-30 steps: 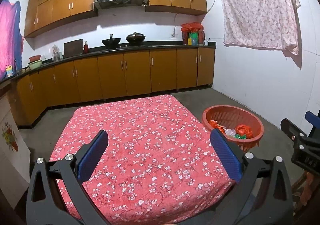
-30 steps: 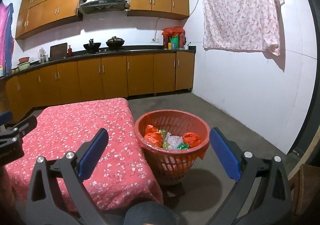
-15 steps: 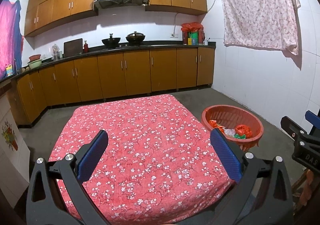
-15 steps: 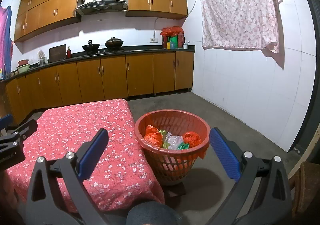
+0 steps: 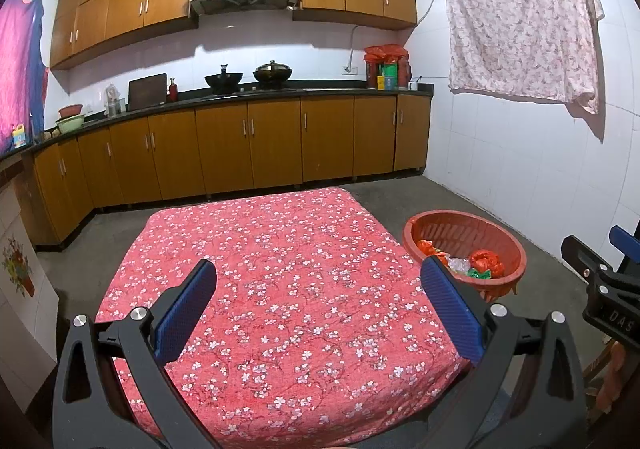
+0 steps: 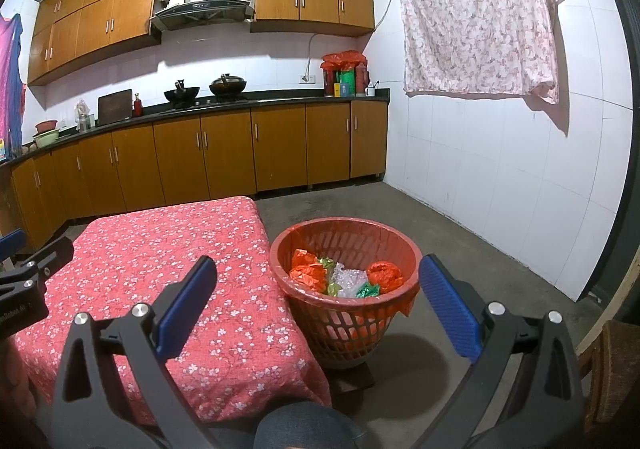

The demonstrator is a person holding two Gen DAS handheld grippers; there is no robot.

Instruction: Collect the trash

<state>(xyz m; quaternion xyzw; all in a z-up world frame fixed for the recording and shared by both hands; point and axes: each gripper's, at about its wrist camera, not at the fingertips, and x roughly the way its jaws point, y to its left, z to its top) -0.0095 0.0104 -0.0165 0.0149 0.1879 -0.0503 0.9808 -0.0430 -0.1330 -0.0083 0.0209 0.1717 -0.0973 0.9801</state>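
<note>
An orange plastic basket (image 6: 308, 241) stands on the floor just right of the low table with the red flowered cloth (image 6: 160, 249). It holds crumpled trash (image 6: 344, 279): orange, green and clear wrappers. The basket also shows in the left wrist view (image 5: 452, 221). My left gripper (image 5: 318, 307) is open and empty above the near half of the cloth (image 5: 280, 249). My right gripper (image 6: 318, 303) is open and empty, held in front of the basket and above the table's right edge. No trash shows on the cloth.
Brown kitchen cabinets (image 5: 248, 145) with a dark counter run along the back wall. A white tiled wall (image 6: 500, 169) with a hung pink cloth (image 6: 476, 17) is at the right. Grey floor (image 6: 460, 249) lies around the basket. A knee (image 6: 304, 425) shows below.
Both grippers have lifted and drawn back slightly, so the table and basket sit a little lower in view. Both stay open and empty.
</note>
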